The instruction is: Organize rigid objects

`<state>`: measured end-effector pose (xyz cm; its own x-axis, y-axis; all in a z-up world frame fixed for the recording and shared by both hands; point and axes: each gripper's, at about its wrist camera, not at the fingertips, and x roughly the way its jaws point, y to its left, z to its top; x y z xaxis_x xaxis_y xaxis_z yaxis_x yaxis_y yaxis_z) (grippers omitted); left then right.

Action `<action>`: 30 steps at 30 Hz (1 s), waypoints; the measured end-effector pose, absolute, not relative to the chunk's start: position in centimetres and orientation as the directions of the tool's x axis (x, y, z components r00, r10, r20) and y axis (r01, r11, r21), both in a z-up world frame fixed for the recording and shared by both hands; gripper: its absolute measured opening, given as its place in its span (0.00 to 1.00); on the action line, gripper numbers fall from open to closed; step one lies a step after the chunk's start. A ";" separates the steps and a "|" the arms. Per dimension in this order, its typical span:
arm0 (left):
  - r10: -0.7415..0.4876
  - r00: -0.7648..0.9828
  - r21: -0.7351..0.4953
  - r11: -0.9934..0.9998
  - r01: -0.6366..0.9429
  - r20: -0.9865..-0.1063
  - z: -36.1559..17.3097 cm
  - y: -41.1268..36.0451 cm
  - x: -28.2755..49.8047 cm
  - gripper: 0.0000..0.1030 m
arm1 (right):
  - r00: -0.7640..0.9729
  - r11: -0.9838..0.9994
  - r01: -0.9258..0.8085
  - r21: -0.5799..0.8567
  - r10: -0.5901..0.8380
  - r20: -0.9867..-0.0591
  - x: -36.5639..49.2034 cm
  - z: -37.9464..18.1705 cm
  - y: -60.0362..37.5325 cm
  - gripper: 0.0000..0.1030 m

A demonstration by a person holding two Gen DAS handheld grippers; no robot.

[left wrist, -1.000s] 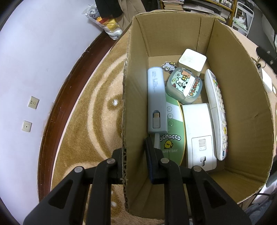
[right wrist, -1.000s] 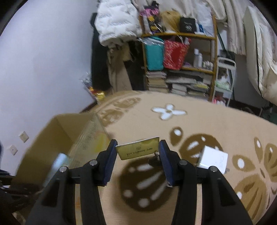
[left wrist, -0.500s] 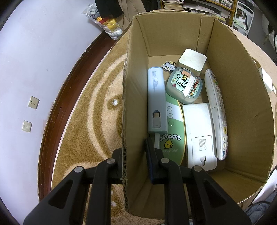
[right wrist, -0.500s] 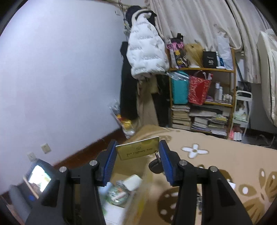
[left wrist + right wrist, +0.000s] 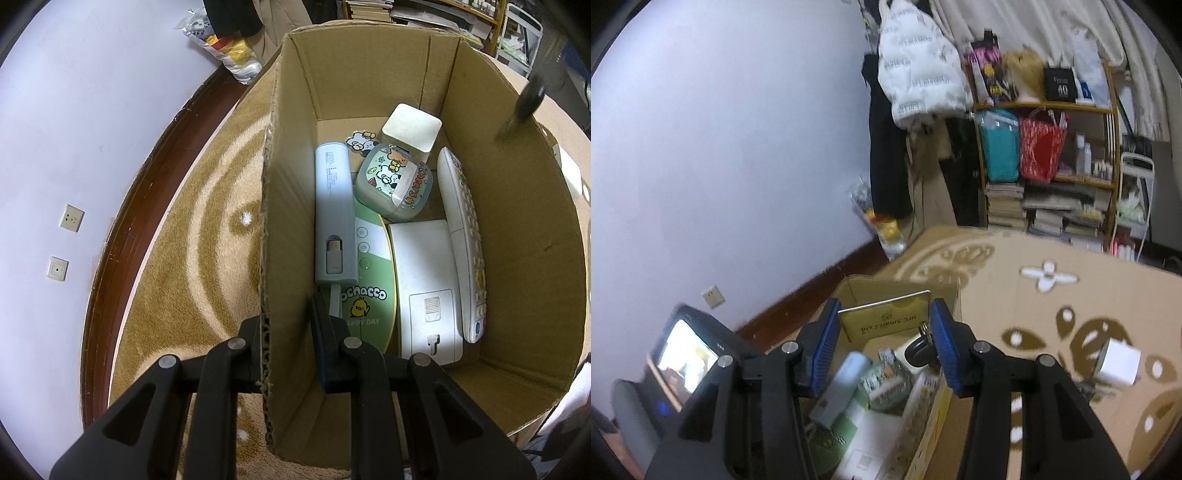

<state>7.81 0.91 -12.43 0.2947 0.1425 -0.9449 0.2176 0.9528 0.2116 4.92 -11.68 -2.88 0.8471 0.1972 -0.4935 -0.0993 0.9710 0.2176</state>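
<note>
My left gripper (image 5: pixel 286 332) is shut on the left wall of the open cardboard box (image 5: pixel 280 206), one finger outside, one inside. The box holds a blue-grey power bank (image 5: pixel 334 214), a green Pochacco board (image 5: pixel 369 284), a white flat device (image 5: pixel 424 288), a white remote (image 5: pixel 463 236), a cartoon-printed case (image 5: pixel 393 182) and a white cube (image 5: pixel 412 129). My right gripper (image 5: pixel 884 332) is shut on a gold NFC smart card (image 5: pixel 886 317) with a dark key fob (image 5: pixel 919 350) hanging from it, held above the box (image 5: pixel 905 406).
The box stands on a tan patterned rug (image 5: pixel 207 236) near a white wall with a dark baseboard (image 5: pixel 122 236). A white adapter (image 5: pixel 1117 362) lies on the rug to the right. A shelf with bags and books (image 5: pixel 1045 166) stands behind. A lit screen device (image 5: pixel 683 362) shows at left.
My right gripper has tipped down with the card and now hangs over the box's contents. A dark blurred shape has come in over the box's right rim in the left wrist view. The left gripper has not moved.
</note>
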 end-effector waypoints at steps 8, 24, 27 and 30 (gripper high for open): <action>0.147 0.294 0.216 0.951 0.220 -0.944 -12.5 0.9 7.9 0.18 | 0.807 0.971 -0.089 0.223 0.202 -0.555 5.4 -5.1 -12.2 0.50; 0.143 0.293 0.211 0.953 0.217 -0.945 -12.3 1.3 7.9 0.18 | 0.804 0.991 -0.014 0.130 0.088 -0.588 5.8 -4.8 -13.5 0.79; 0.144 0.294 0.213 0.953 0.217 -0.945 -12.4 1.3 7.9 0.19 | 0.806 0.991 0.044 0.128 0.040 -0.590 5.7 -4.8 -15.0 0.88; 0.146 0.294 0.215 0.952 0.218 -0.945 -12.5 1.2 7.9 0.18 | 0.794 0.988 0.093 0.127 0.003 -0.608 5.7 -5.0 -16.7 0.94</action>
